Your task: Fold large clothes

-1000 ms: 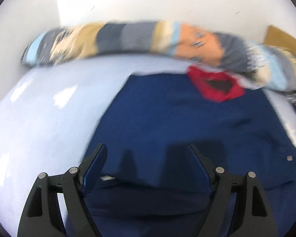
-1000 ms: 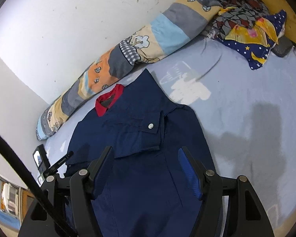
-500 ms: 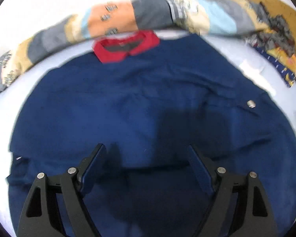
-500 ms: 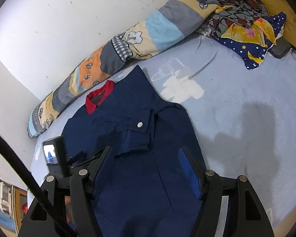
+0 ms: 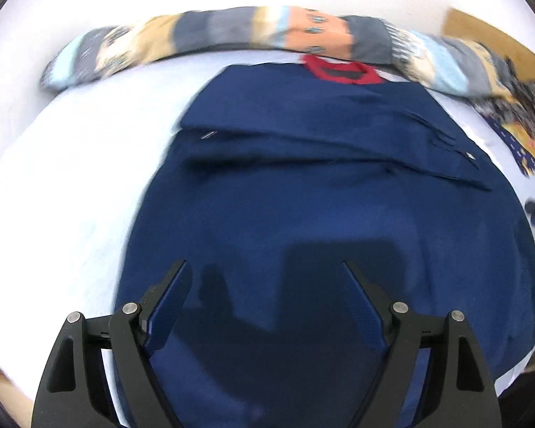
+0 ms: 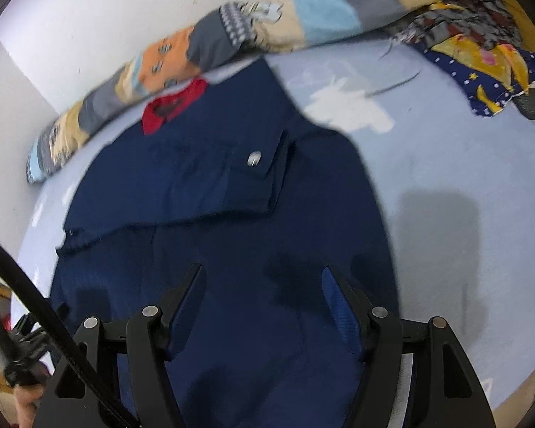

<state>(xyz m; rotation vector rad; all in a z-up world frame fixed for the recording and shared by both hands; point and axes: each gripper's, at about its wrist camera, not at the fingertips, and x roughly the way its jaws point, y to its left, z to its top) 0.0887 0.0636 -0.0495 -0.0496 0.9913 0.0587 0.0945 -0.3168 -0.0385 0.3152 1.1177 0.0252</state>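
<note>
Navy-blue shirt (image 5: pixel 331 192) with red collar (image 5: pixel 342 71): spread flat on pale blue bed sheet (image 6: pixel 446 185), collar end toward wall. Sleeves folded in across upper body, cuff with metal snap button (image 6: pixel 253 159) lying on top near right edge; second snap (image 5: pixel 207 136) visible on left fold. Lower body of shirt smooth, shaded by gripper shadows.

Left gripper (image 5: pixel 265 285): jaws set wide, nothing between pads, hanging over lower half of shirt, tilted downward. Contact with fabric not visible.

Right gripper (image 6: pixel 264 289): jaws apart, somewhat narrower, nothing between pads, poised over lower right portion of shirt near its edge. Contact with fabric not visible.

Patchwork bolster (image 6: pixel 203 42): long, in grey, orange, beige and light-blue blocks, lying along white wall (image 6: pixel 89 10) just beyond collar.

Heap of patterned cloth (image 6: pixel 481 53): yellow, navy with dots, grey print; at far right corner of bed, well apart from shirt.

Black cable (image 6: pixel 35 303): crossing lower left of right wrist view.

Both views blurred; fine fabric detail not legible.
</note>
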